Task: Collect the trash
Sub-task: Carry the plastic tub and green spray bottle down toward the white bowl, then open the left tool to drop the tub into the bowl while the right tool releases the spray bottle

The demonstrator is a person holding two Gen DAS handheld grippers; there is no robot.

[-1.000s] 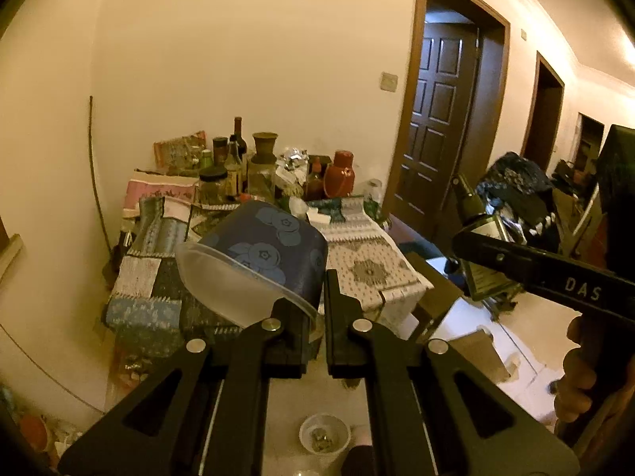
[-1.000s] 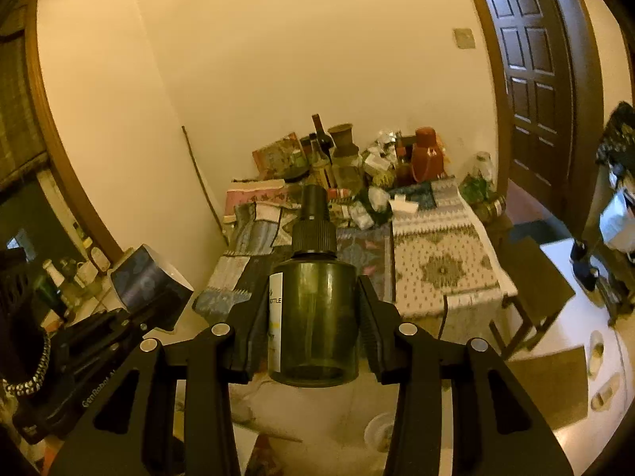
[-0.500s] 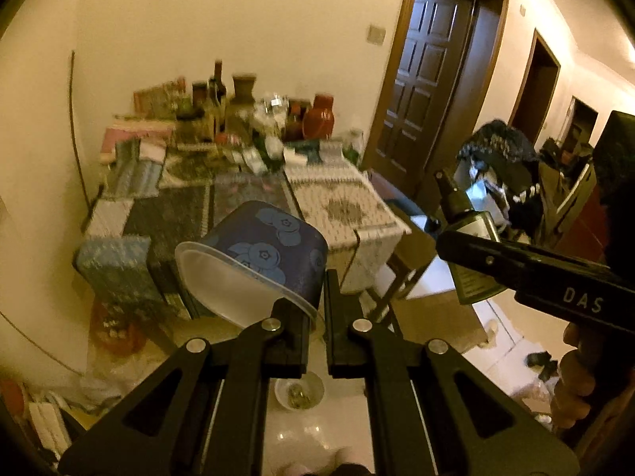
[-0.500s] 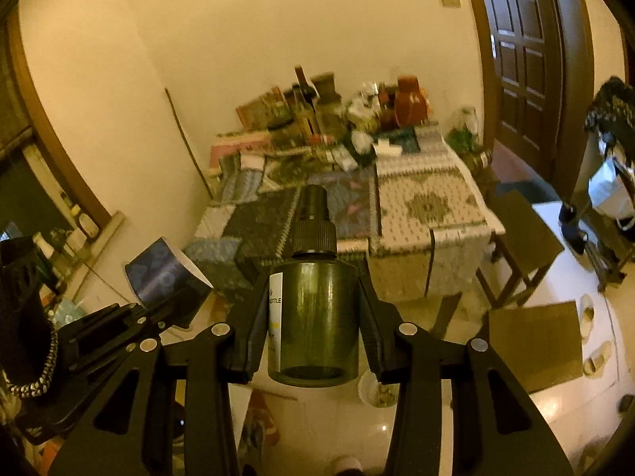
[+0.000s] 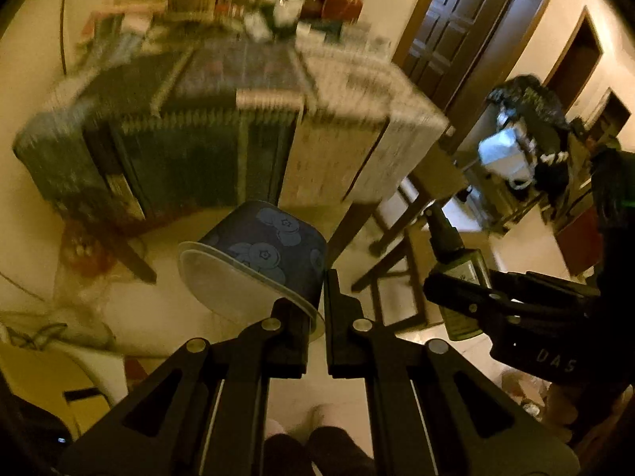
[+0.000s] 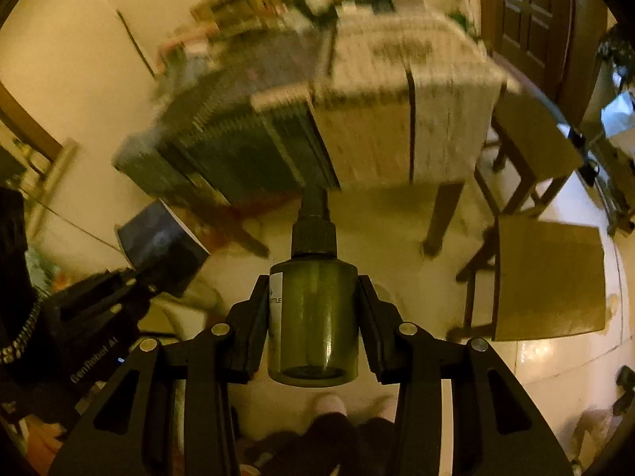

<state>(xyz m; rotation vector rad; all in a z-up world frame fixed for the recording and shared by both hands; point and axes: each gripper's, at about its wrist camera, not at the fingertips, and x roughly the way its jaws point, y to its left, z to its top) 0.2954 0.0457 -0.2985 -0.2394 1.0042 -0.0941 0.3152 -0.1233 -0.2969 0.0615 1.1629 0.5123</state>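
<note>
My left gripper [image 5: 316, 309] is shut on the rim of a dark blue paper cup [image 5: 262, 254] with a blueberry print, held on its side with its white inside facing left. My right gripper [image 6: 313, 313] is shut on a dark green spray bottle [image 6: 313, 317] with a black cap, held upright between the fingers. The bottle and right gripper [image 5: 456, 289] also show at the right of the left wrist view. The cup [image 6: 158, 238] and left gripper show at the left of the right wrist view. Both are held in the air above a pale tiled floor.
A table [image 5: 222, 127] draped in patterned cloths stands ahead, cluttered at its far end, blurred by motion. Wooden stools [image 6: 547, 277] stand to its right. A dark wooden door [image 5: 456, 27] is at the back right. The person's feet [image 6: 329, 404] show below.
Both views have tilted downward and pulled back from the table, so the floor and stools now fill the lower half. Both grippers keep their hold on cup and bottle.
</note>
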